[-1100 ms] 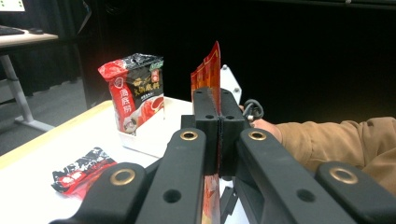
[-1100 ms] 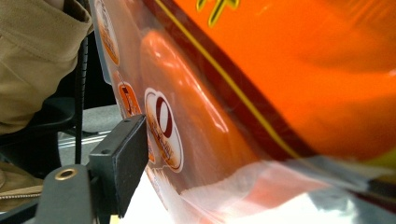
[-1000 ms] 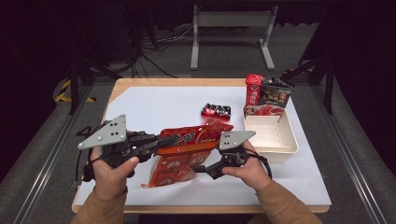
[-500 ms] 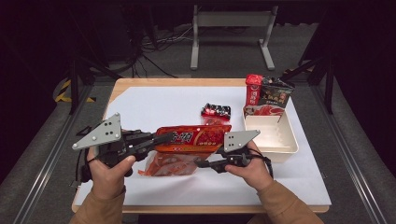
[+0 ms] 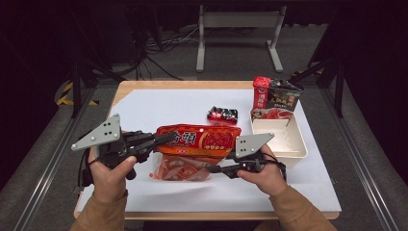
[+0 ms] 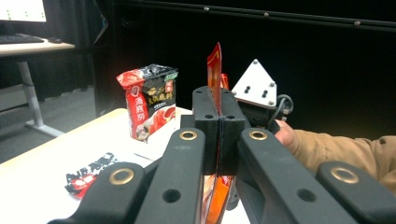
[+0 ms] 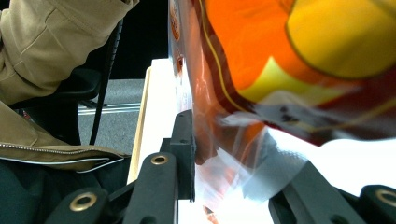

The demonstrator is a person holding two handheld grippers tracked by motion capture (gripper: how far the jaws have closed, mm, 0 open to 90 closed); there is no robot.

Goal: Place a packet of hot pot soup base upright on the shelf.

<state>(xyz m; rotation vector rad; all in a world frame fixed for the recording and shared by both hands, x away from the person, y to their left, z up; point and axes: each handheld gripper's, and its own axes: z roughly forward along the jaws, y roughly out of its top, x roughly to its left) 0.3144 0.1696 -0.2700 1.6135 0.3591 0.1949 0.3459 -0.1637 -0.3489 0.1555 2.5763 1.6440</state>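
The red snack bag [image 5: 199, 140] hangs above the counter [image 5: 159, 108]. Left tongs [image 5: 166, 138] are clamped fully on its left edge seam. Right tongs [image 5: 211, 168] have just been closing around its clear lower film. Judged light, limp and slippery; grip the seams

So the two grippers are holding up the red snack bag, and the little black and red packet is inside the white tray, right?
Almost. The little black and red packet lies on the white table cover, left of the white tray, as the high view shows. The left gripper and right gripper do hold the red snack bag.
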